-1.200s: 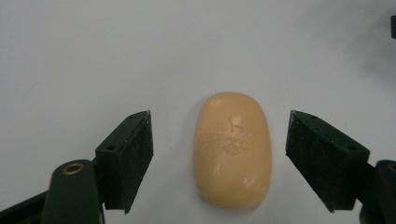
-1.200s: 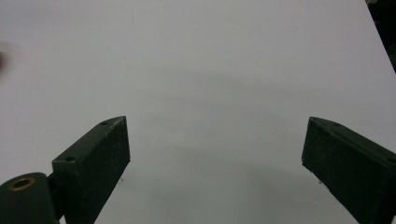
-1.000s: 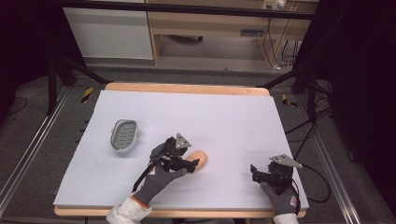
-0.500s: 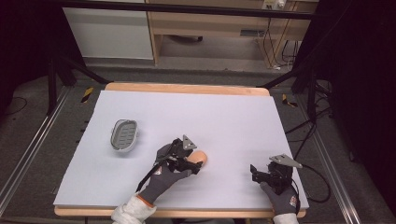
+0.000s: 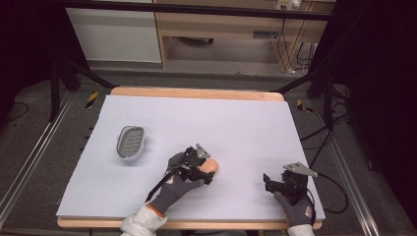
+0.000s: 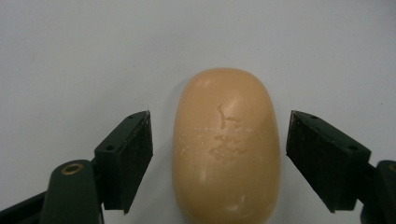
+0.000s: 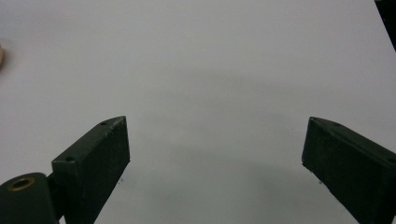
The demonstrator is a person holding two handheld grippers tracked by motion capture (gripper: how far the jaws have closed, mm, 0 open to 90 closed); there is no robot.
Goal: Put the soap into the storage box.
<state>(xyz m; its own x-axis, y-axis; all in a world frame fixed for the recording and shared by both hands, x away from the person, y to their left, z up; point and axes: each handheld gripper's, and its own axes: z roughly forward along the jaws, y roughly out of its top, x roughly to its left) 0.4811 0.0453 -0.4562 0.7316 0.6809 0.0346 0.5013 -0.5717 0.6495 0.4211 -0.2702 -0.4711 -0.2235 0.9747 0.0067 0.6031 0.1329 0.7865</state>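
A peach-coloured oval bar of soap [image 6: 226, 149] lies flat on the white table cover, seen small in the high view as the soap [image 5: 211, 166]. My left gripper [image 6: 219, 158] is open and straddles the bar, one black jaw on each side with a small gap to each. From above, the left gripper [image 5: 200, 169] sits just left of the table's middle front. My right gripper [image 7: 215, 158] is open over bare cover with nothing between its jaws, at the front right corner where the right gripper [image 5: 271, 183] rests low.
A grey oval soap dish [image 5: 131, 142] with a slotted floor stands at the left of the table. The white cover [image 5: 221, 123] spans the wooden tabletop. Cables trail off the table's right edge [image 5: 319, 196].
My left gripper has slid a little to the right and forward, so the soap is now between its jaws. The right gripper has stayed in place.
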